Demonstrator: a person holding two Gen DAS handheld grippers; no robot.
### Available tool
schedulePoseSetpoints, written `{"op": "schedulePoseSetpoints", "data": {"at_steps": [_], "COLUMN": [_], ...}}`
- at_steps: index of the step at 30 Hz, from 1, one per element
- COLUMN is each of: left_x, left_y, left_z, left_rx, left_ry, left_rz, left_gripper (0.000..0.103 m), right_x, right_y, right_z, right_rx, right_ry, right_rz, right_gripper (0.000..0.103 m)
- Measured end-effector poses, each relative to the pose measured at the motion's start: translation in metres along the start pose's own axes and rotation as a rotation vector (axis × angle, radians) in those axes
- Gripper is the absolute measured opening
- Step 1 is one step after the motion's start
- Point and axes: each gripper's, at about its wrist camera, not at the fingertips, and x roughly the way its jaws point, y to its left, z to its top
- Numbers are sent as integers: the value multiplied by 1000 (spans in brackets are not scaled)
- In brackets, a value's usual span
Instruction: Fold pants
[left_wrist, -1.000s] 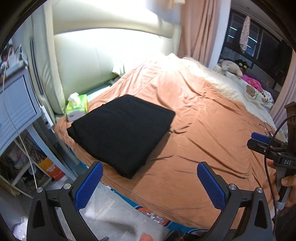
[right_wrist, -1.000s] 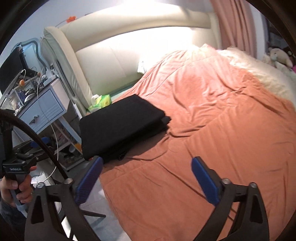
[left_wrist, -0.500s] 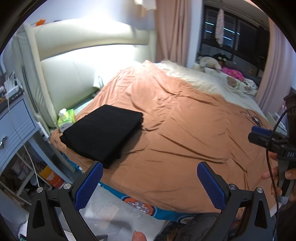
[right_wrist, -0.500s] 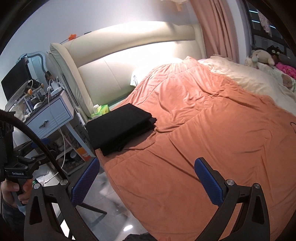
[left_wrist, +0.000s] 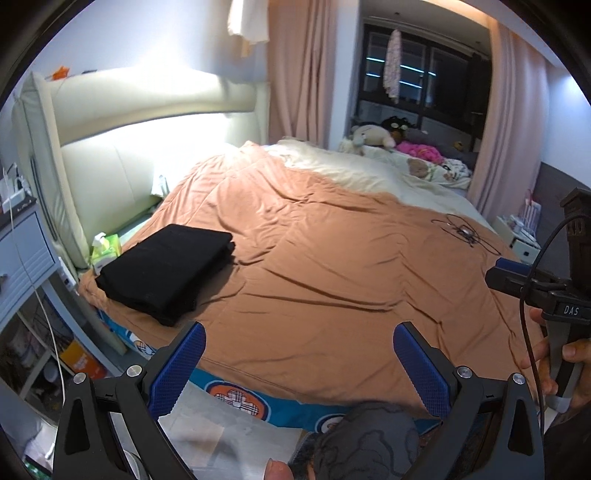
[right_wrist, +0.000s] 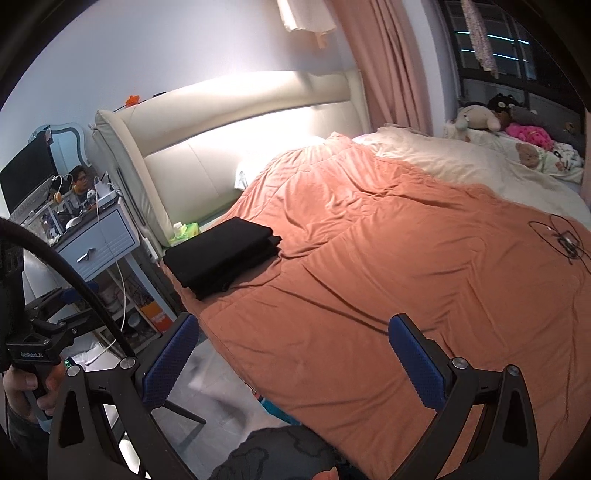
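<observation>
The black pants (left_wrist: 166, 273) lie folded in a flat rectangular stack on the orange bedspread (left_wrist: 332, 266), near the bed's left corner by the headboard; they also show in the right wrist view (right_wrist: 221, 254). My left gripper (left_wrist: 299, 365) is open and empty, held back from the bed edge, well clear of the pants. My right gripper (right_wrist: 291, 362) is open and empty, also off the bed edge. The right gripper body shows at the right of the left wrist view (left_wrist: 546, 295).
A green tissue box (left_wrist: 105, 249) sits beside the pants by the cream headboard (left_wrist: 140, 155). A blue nightstand (right_wrist: 99, 236) stands left of the bed. A tangled cable (left_wrist: 461, 232) lies on the bedspread at right. Stuffed toys (left_wrist: 373, 134) sit at the far side.
Both grippers have pulled back and up from the bed, so the folded pants look smaller and farther away. The pants have not moved. Both grippers stayed open.
</observation>
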Motion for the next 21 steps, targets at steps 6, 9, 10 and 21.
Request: {"op": "schedulePoseSetpoints", "data": {"at_steps": [6,9,10,21], "left_x": [-29,-45,-48,-90], "left_y": [-24,-34,-37,-51], "left_z": [-19,-28,-30,-70], "left_rx": [39,56,59,97], "left_ry": [-41,-64,-68,-124], "left_rz": [-45,-64,-67,-101], "left_gripper": [103,103,103,103], "right_x": [-43,-66,-74,-132], "right_y": [7,12,15,56], "right_z": [-30,-47,-54,-109], "right_rx": [36,48,47,54], "right_ry": [-25,-43,-48,-127], "right_rz": [-52,-92,-114,-215], "right_gripper": [103,103,103,103]}}
